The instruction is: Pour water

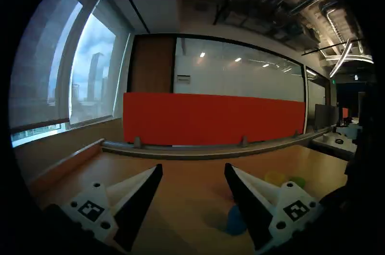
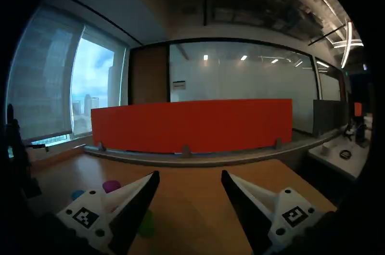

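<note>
Left gripper [image 1: 192, 165] and right gripper [image 2: 189, 172] hang wide open, empty, over the light wooden desk [image 1: 192, 192]
Small blue cup [image 1: 235, 220] sits beside the left gripper's finger; small purple cup [image 2: 111, 186] stands toward the desk's left edge

Blue cup [image 1: 234, 220] sits on the desk [image 1: 192, 183] — yellow cup [image 1: 275, 177], green cup [image 1: 297, 180] beyond.

Wooden counter [image 1: 192, 192] with small coloured cups

In the left gripper view 3 blurred cups sit on its right part: a blue cup [image 1: 235, 219] nearest, a yellow cup [image 1: 275, 177] and a green cup [image 1: 298, 180] side by side farther back. In the right gripper view a purple cup [image 2: 111, 186] stands on the left part, near another blue one.
</note>
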